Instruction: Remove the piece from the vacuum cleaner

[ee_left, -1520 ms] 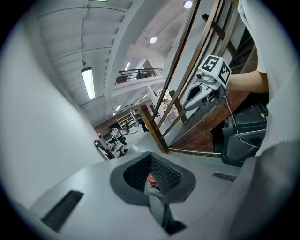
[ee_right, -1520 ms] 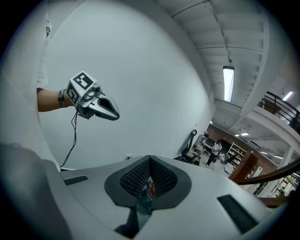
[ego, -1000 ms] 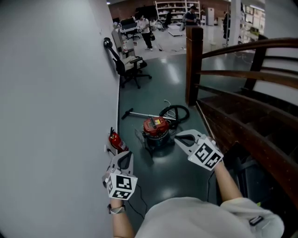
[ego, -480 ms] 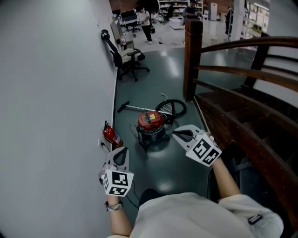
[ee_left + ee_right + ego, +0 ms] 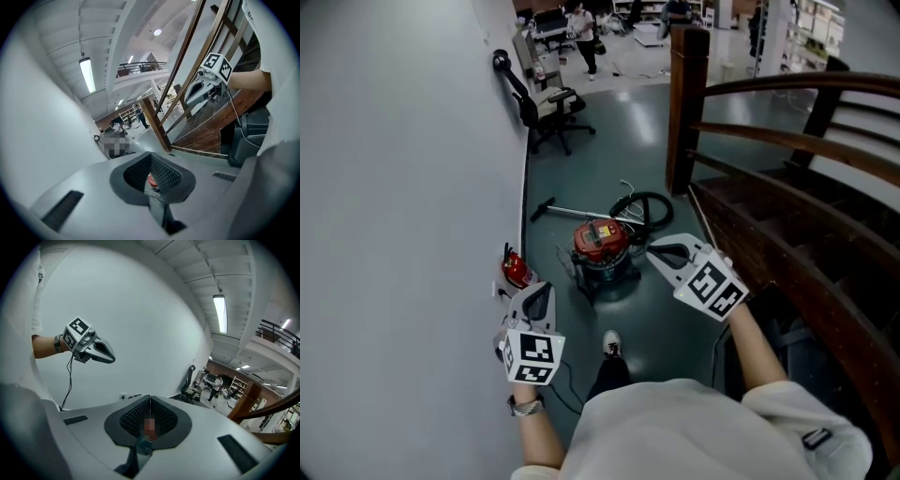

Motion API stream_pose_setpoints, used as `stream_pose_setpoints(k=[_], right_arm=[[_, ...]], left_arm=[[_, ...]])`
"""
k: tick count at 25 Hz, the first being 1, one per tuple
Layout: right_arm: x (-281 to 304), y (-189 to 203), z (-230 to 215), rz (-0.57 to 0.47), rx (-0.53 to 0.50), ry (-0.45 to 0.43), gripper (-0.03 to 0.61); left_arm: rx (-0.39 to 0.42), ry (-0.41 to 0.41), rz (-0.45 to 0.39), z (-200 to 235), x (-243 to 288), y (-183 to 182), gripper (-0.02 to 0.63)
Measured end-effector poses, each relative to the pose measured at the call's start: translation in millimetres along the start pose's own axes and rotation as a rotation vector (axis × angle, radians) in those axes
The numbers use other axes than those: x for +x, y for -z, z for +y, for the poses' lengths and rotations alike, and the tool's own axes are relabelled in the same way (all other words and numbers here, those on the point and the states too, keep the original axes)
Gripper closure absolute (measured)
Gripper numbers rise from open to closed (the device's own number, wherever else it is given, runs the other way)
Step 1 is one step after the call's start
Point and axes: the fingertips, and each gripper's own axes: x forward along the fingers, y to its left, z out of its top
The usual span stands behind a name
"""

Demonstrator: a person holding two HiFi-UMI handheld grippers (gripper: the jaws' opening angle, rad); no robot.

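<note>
Vacuum cleaner (image 5: 602,246) squat on floor (image 5: 647,141), midway between wall (image 5: 394,187) and stair post (image 5: 684,103); probably heavy, rigid. Hose (image 5: 645,208) bendy, pipe (image 5: 572,212) stiff, likely light: best gripped near joint. Left gripper (image 5: 539,291), right gripper (image 5: 652,251) closed, empty, well short.

The round canister vacuum cleaner (image 5: 602,246) has a red lid over a dark body, and its coiled hose (image 5: 649,208) is black. The floor (image 5: 609,150) is glossy dark teal, the wall (image 5: 394,187) pale grey, the stair railing (image 5: 686,103) dark brown. The left hand-held gripper (image 5: 538,291) and right hand-held gripper (image 5: 656,251) are light grey, each with a black-and-white square-patterned cube.
</note>
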Motion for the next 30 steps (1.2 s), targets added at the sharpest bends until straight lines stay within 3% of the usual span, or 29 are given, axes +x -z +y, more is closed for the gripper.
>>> stream_pose_setpoints(k=[12, 30], right_arm=[[100.6, -34.2, -65.0, 0.001, 0.008, 0.016, 0.549], [216.8, -32.7, -127.0, 0.06, 0.051, -0.005, 0.549]], left_arm=[[-0.014, 0.028, -0.007, 94.7, 82.5, 7.1, 0.612], [-0.052, 0.102, 0.044, 173.5, 187.3, 41.5, 0.612]])
